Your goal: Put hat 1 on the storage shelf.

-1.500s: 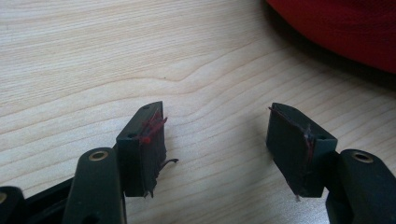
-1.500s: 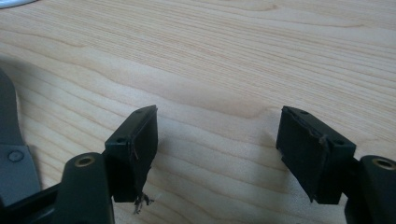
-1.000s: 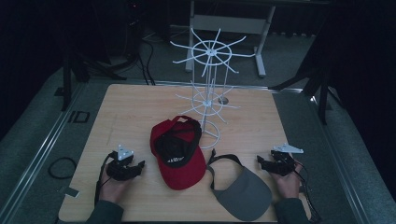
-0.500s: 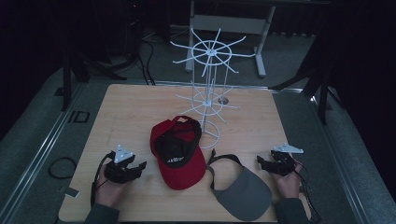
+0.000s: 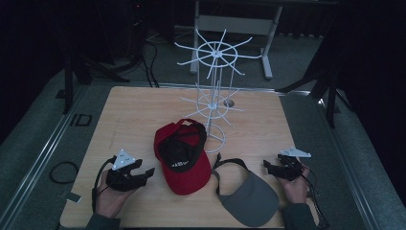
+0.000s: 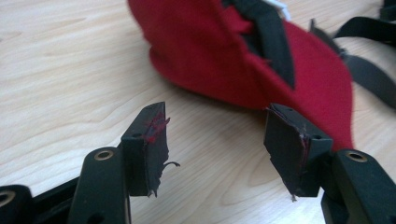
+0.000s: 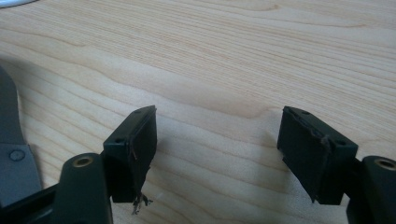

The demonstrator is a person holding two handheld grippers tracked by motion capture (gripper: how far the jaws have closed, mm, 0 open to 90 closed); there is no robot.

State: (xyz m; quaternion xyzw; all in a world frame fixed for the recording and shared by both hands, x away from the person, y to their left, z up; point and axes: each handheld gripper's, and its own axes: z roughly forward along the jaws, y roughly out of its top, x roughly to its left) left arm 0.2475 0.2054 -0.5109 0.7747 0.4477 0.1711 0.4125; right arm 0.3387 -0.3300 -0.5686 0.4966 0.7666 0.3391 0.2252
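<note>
On the wooden tabletop [image 5: 129, 120], the left gripper [image 5: 143, 173] rests low near the person's edge, held in the left hand [image 5: 111, 199], its jaws spread wide with bare wood between them. Just ahead of those jaws and toward the right gripper lies the red cap [image 5: 184, 155], upside down with its dark inner lining facing up and its brim pointing toward the person. In the left gripper view the left gripper [image 6: 215, 144] stands apart from the red cap [image 6: 224, 56]; the cap's red cloth fills the space just beyond the far jaw, near it but not touching, and neither jaw has closed on anything.

The right gripper [image 5: 269, 166] sits at the opposite side of the tabletop, held in the right hand [image 5: 294, 189], a grey three-cornered plate on top. Its jaws are also spread. Just to its inner side, between it and the red cap, lies the grey visor [image 5: 249, 199], brim toward the person, with its black strap looping away toward the stand. In the right gripper view the right gripper [image 7: 217, 149] points at plain tabletop [image 7: 233, 56], and a sliver of the grey visor [image 7: 14, 144] shows beside one jaw.

Beyond both grippers, past the cap, stands a white wire rack [image 5: 215, 81] with two tiers of spokes.
</note>
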